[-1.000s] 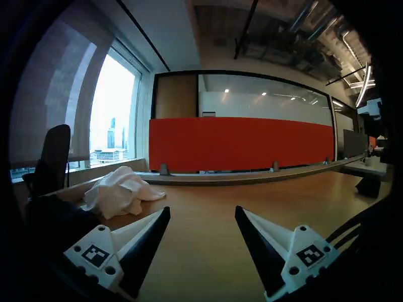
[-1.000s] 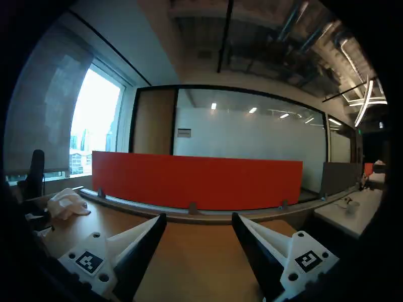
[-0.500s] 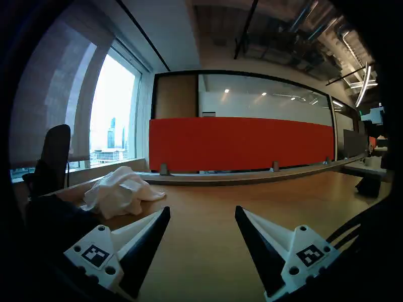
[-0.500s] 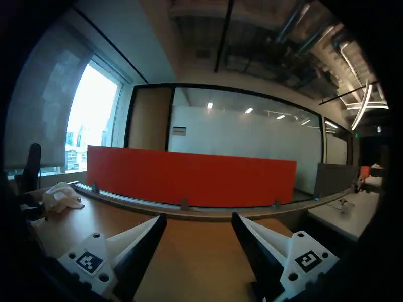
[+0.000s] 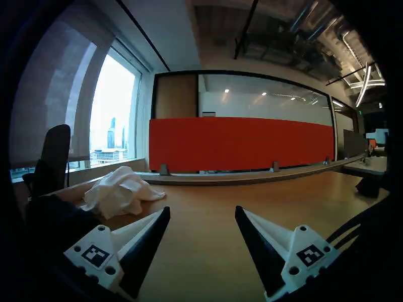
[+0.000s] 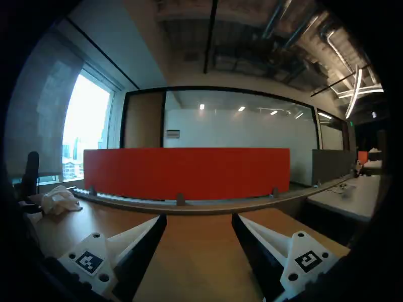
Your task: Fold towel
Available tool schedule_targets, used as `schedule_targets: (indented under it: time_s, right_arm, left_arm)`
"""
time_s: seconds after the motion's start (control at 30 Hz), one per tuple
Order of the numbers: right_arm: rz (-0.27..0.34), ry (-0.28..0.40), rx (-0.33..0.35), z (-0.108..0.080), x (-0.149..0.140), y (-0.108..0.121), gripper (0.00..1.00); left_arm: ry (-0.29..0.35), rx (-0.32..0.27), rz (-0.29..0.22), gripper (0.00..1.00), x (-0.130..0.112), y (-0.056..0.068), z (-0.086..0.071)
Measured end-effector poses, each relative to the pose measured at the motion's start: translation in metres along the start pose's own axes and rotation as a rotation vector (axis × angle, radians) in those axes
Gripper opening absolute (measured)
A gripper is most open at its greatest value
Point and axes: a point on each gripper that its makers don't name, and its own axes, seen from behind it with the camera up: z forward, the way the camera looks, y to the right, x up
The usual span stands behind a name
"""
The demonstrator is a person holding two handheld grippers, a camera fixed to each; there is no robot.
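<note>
A crumpled white towel [image 5: 120, 191] lies on the wooden desk [image 5: 211, 201] at the left, ahead of and to the left of my left gripper [image 5: 202, 212]. That gripper stands open low over the desk, nothing between its fingers. In the right gripper view the same towel [image 6: 58, 199] shows small at the far left of the desk [image 6: 196, 236]. My right gripper [image 6: 198, 217] is open too, well to the right of the towel, with empty space between its fingers.
A red divider panel [image 5: 241, 143] runs along the desk's far edge. A black office chair [image 5: 50, 163] stands by the window at the left. A dark object [image 5: 367, 186] sits on the desk at the right. A white side desk [image 6: 352, 194] lies farther right.
The right gripper view has shifted: the towel and red panel sit a little farther left and the panel looks more level. The left gripper has stayed put.
</note>
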Motion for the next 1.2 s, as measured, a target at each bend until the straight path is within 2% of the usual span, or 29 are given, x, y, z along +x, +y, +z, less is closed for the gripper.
schedule_targets:
  time_s: [0.3,0.6,1.2]
  right_arm:
    - [0.011,-0.018,0.002,-0.004,-0.047,0.007,1.00]
    - [0.003,-0.027,0.007,-0.001,-0.080,0.011,1.00]
    - [0.021,-0.035,0.018,0.002,-0.094,0.007,1.00]
  left_arm:
    - [0.000,0.000,0.000,0.96,0.000,0.000,0.000]
    - [0.000,0.000,0.000,0.96,0.000,0.000,0.000]
    - [0.000,0.000,0.000,0.96,0.000,0.000,-0.001]
